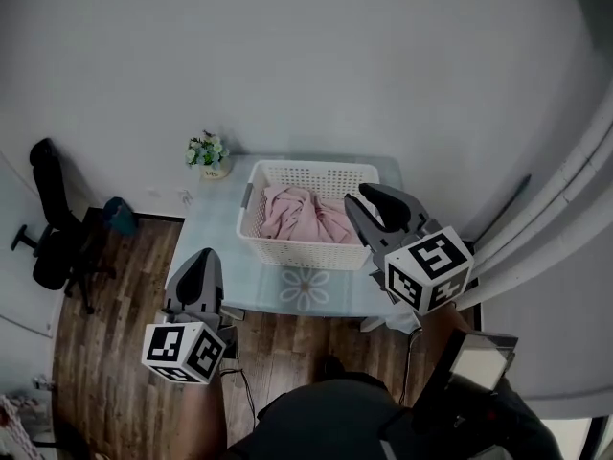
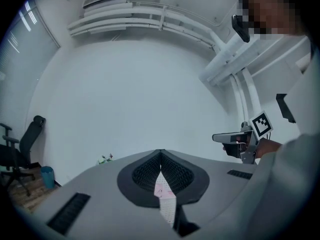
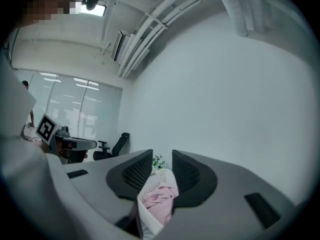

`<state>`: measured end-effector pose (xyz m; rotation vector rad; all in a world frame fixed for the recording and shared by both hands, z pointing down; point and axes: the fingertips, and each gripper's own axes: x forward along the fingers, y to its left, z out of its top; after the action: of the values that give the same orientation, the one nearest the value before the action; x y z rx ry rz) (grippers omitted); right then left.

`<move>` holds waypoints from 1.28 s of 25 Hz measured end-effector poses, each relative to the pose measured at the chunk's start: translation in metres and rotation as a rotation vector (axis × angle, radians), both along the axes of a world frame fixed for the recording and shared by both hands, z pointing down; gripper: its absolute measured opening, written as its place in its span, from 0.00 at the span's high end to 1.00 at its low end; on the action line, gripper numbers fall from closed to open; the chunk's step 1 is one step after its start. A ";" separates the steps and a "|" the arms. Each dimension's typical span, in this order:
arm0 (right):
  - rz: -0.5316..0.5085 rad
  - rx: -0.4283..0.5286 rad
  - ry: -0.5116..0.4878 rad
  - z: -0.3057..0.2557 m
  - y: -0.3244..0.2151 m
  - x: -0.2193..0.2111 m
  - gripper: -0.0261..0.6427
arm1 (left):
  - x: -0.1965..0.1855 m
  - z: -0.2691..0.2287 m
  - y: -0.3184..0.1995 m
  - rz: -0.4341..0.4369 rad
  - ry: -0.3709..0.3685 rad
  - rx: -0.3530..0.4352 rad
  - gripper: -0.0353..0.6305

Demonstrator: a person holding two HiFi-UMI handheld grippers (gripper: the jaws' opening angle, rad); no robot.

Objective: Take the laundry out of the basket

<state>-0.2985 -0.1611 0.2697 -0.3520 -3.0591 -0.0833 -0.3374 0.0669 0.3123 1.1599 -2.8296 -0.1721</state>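
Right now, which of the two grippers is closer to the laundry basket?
The right gripper: it hangs at the front right corner of the basket, while the left gripper is back by the front left corner of the table.

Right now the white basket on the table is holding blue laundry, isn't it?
Not blue. The laundry in the white basket on the table is pink, as the head view shows; the rest is right.
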 end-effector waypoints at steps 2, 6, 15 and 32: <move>-0.046 -0.006 0.029 0.005 -0.013 -0.017 0.70 | -0.012 -0.003 -0.015 -0.014 -0.006 -0.014 0.93; -0.107 -0.023 0.076 0.016 -0.031 -0.050 0.58 | -0.039 0.001 -0.030 -0.067 0.003 -0.046 0.93; -0.223 0.012 0.233 0.073 -0.029 -0.119 0.30 | -0.102 0.026 -0.052 -0.035 0.028 -0.097 0.93; -0.311 -0.028 0.796 0.276 0.000 -0.208 0.18 | -0.244 0.135 -0.030 0.016 0.226 -0.179 0.93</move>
<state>-0.5061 -0.1607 0.5456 -0.6678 -2.2069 0.0710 -0.5809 0.0371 0.4477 1.0522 -2.5787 -0.0439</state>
